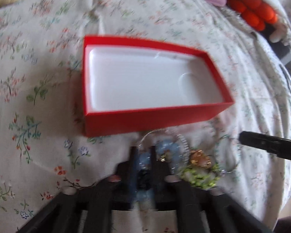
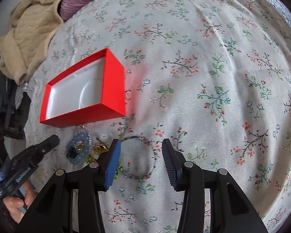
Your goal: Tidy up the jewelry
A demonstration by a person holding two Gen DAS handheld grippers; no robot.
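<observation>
On the floral bedsheet (image 2: pixel 203 62), your red box (image 2: pixel 114 81) sits uncovered, white lining showing, with the jewelry heaped just in front of its near wall. Your left gripper (image 1: pixel 143 155) has its fingers drawn close around a pale blue beaded piece (image 1: pixel 167 149); blur prevents confirming contact. Your right gripper (image 2: pixel 141 163) is spread wide above a thin beaded necklace (image 2: pixel 155 155), apart from it.
</observation>
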